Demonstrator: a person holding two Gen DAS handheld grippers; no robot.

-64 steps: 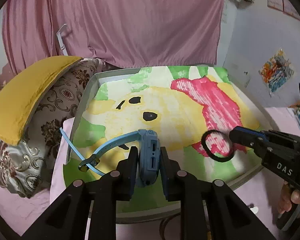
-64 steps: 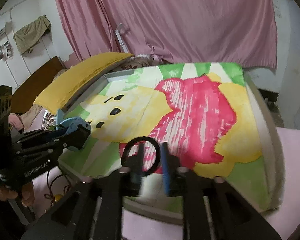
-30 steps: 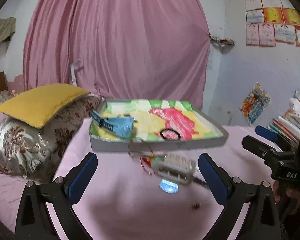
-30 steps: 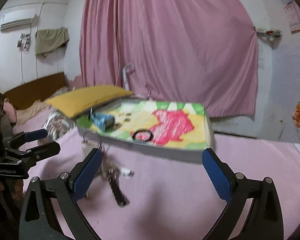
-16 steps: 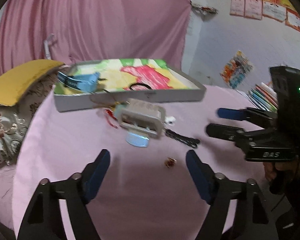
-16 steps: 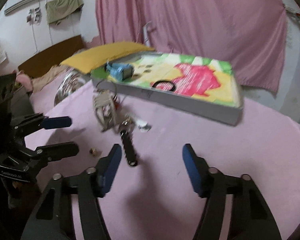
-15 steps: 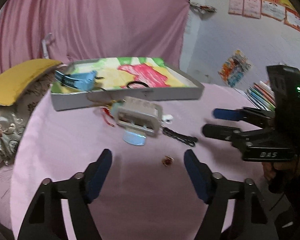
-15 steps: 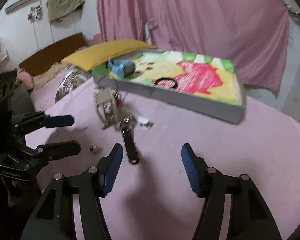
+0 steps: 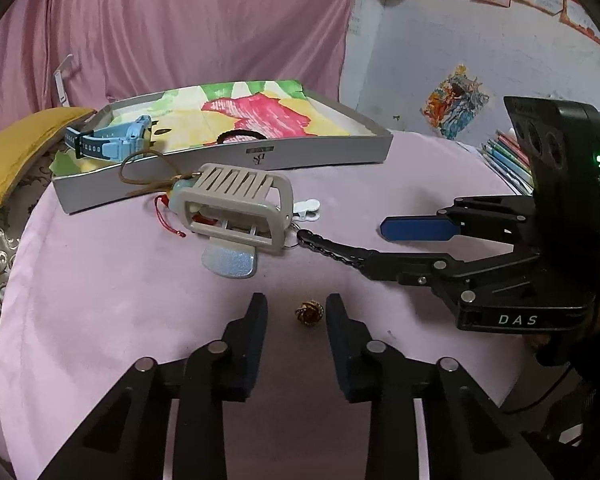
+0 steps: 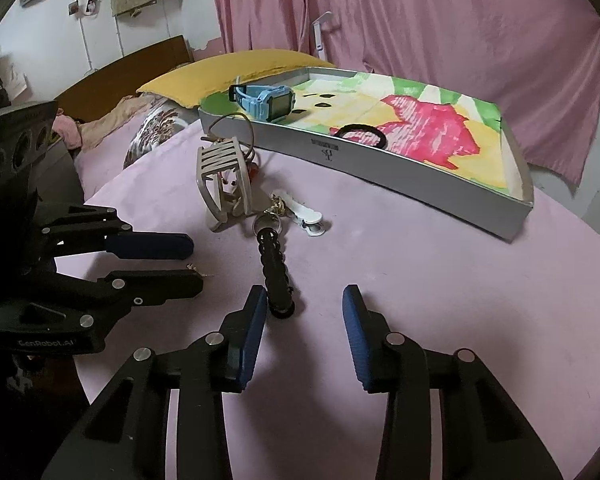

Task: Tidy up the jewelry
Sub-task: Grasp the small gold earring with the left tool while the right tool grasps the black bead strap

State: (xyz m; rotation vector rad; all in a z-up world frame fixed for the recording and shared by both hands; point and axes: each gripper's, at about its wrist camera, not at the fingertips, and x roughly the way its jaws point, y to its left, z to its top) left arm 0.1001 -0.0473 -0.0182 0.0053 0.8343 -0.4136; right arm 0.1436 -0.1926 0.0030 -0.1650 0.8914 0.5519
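Left hand-held gripper [image 9: 296,322], fingers apart, straddles the small bead [image 9: 309,312]; right hand-held gripper [image 10: 303,312], also apart, nears the black chain [image 10: 275,268]. Next: close, carry to tray [image 9: 324,152].

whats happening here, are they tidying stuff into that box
Yes. A person with two handheld grippers is sorting jewelry into the shallow grey tray with a painted liner. A light blue watch and a black hair tie lie inside. The left gripper is open, straddling a small brownish bead on the pink cloth. The right gripper is open beside a black beaded keychain strap. Neither holds anything.
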